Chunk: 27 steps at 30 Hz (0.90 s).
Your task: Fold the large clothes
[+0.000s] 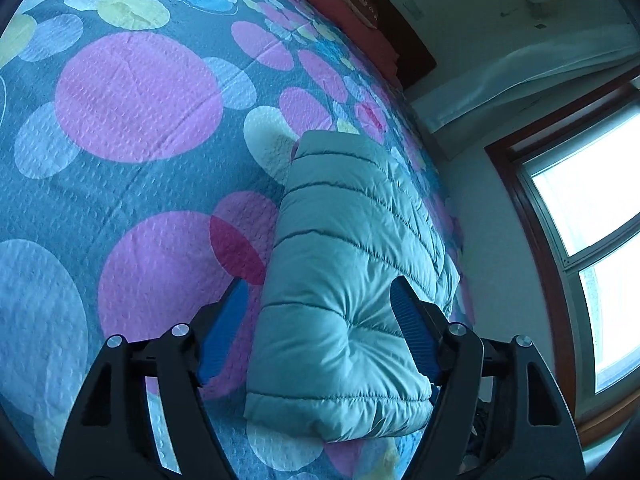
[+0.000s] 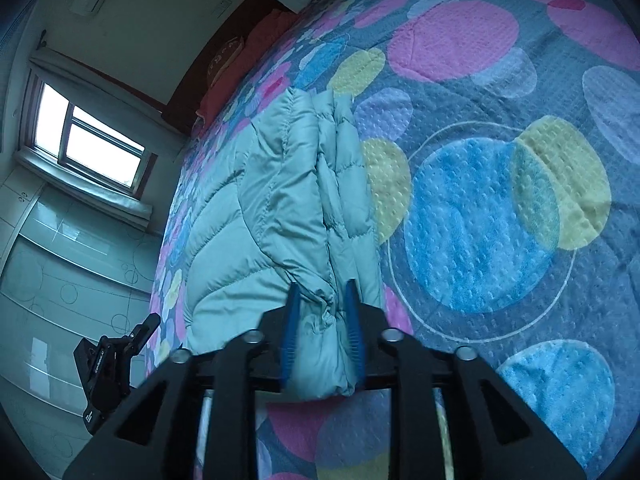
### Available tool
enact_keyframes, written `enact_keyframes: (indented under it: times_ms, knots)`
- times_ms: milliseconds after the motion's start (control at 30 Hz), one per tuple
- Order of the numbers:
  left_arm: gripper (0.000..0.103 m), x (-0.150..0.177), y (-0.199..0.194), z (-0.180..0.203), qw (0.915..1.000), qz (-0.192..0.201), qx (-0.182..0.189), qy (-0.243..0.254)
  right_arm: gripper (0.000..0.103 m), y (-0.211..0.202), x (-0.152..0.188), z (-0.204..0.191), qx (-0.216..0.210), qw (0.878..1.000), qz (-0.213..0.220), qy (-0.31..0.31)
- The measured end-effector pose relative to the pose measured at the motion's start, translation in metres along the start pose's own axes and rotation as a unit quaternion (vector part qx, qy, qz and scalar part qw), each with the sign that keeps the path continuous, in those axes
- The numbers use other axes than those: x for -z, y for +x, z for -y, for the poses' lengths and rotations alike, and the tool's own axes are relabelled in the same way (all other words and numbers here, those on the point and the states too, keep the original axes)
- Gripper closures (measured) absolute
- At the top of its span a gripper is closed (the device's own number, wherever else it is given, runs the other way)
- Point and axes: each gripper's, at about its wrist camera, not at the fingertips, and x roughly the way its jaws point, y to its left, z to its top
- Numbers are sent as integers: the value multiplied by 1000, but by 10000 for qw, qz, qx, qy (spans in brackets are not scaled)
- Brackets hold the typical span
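The puffer jacket [image 1: 352, 264] lies folded into a long bundle on the spotted bedspread [image 1: 132, 96]. Expect it light, soft, springy and slick-shelled; grip stacked quilted edges deep. Your right gripper [image 2: 323, 322] pinches the near end. Your left gripper [image 1: 320, 320] stands wide open, straddling it, holding nothing.

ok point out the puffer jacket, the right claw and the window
puffer jacket [image 1: 352, 248], left wrist view, on its quilted top panel
right claw [image 2: 323, 334], right wrist view, midway between the blue fingertips pinching the jacket
window [image 2: 96, 144], right wrist view, on the bright pane
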Motion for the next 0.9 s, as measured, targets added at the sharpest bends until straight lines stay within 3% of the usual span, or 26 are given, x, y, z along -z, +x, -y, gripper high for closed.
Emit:
enact_keyframes:
  times_ms: [33,300,467,567,700,900]
  knots:
    - [26,-3,2,0,10000,-21,12,-51,42,-1,-3,-1,0,9999,101,18]
    - [25,-11,41,-4,9973,-350,152,-627,42,40,-29,-4,-324,9989,-42,347]
    - [24,-9,60,-10,9968,-424,89,-677,42,61,-34,4,-132,9991,-41,412]
    - [22,-6,69,-19,9946,-518,112,-896,35,68,-35,9,-78,9989,18,457]
    - [22,-6,75,-14,9949,-543,120,-839,32,78,-32,20,-297,9974,18,649]
    - [22,-6,80,-11,9953,-588,44,-767,32,85,-31,15,-392,9983,-66,418]
